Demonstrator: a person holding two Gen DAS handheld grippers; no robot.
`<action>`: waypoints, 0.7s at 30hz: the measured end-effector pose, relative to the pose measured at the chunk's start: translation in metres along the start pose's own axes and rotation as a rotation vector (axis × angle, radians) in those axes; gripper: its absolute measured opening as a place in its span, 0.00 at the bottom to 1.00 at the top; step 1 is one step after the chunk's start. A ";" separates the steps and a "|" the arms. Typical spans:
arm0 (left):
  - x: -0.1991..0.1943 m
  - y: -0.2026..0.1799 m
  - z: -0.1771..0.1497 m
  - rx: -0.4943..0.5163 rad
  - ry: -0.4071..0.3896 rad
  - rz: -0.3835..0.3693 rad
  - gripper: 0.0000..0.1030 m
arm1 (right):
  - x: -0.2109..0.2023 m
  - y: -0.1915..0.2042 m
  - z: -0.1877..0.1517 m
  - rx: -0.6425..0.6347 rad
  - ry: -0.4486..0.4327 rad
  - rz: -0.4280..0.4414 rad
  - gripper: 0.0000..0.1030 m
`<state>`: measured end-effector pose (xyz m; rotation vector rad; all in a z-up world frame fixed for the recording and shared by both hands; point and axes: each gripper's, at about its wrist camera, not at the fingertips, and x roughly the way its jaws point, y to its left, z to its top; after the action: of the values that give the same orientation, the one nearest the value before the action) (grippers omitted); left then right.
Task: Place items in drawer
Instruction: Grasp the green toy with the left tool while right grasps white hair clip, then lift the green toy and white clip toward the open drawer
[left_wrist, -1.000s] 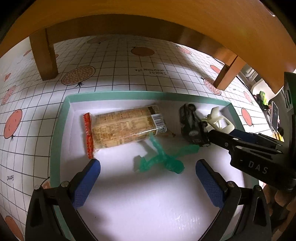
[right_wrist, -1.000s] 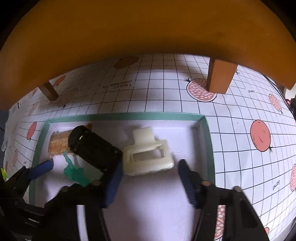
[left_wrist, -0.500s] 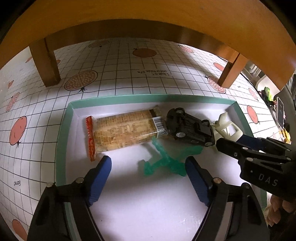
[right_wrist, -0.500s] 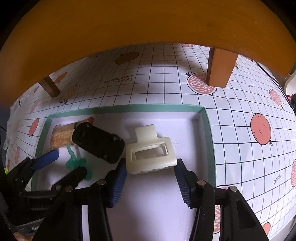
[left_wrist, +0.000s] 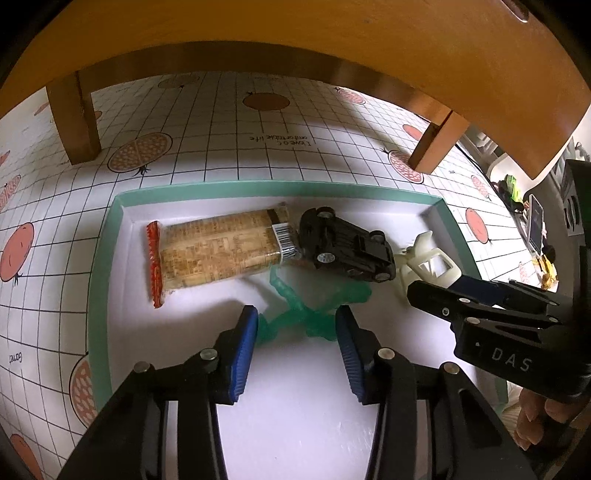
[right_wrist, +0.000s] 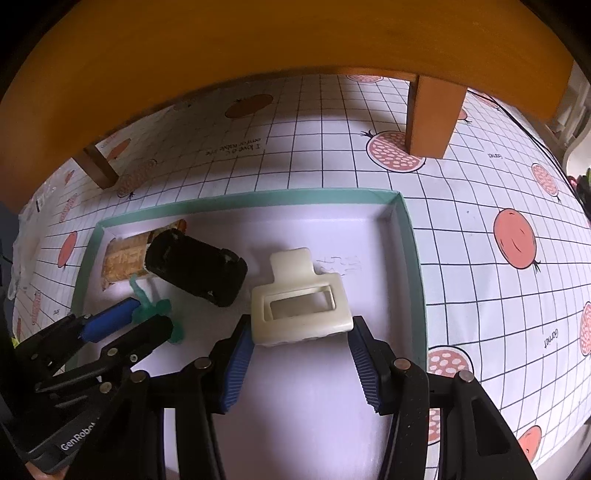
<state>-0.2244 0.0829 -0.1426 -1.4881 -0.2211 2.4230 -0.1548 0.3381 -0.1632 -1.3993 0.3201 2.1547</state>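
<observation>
A shallow white box with a teal rim (left_wrist: 258, 186) (right_wrist: 258, 195) holds everything. My left gripper (left_wrist: 295, 316) (right_wrist: 151, 317) points down over a green rubbery figure (left_wrist: 317, 321) (right_wrist: 147, 308). Its jaws are closing, with the figure between the blue pads and no firm press visible. My right gripper (right_wrist: 300, 326) (left_wrist: 436, 286) is shut on a white hair clip (right_wrist: 299, 306) (left_wrist: 428, 262), a pad at each end. Beside the clip a black toy car (left_wrist: 343, 247) (right_wrist: 195, 269) lies on its side. It touches a wrapped biscuit pack (left_wrist: 218, 251) (right_wrist: 125, 254).
The box sits on a grid-patterned cloth printed with fruit (right_wrist: 513, 243). A wooden board overhangs the far side, with legs (left_wrist: 74, 118) (right_wrist: 432, 114) behind the box. A hand's fingers (left_wrist: 535, 417) show at the lower right of the left wrist view.
My left jaws have narrowed from wide apart to close beside the green figure. The black car has shifted left and turned against the biscuit pack. The clip stays fixed between my right pads.
</observation>
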 end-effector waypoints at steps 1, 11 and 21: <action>0.000 0.000 -0.001 -0.002 0.001 -0.001 0.43 | 0.000 0.000 -0.001 0.002 0.001 -0.001 0.53; -0.006 0.008 -0.006 -0.051 0.013 -0.017 0.38 | -0.007 -0.001 -0.004 0.014 0.001 0.013 0.53; -0.017 0.015 -0.018 -0.085 0.033 -0.016 0.38 | -0.018 0.001 -0.016 0.023 0.004 0.015 0.53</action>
<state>-0.2033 0.0624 -0.1404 -1.5554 -0.3319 2.4021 -0.1375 0.3242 -0.1542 -1.3932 0.3563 2.1537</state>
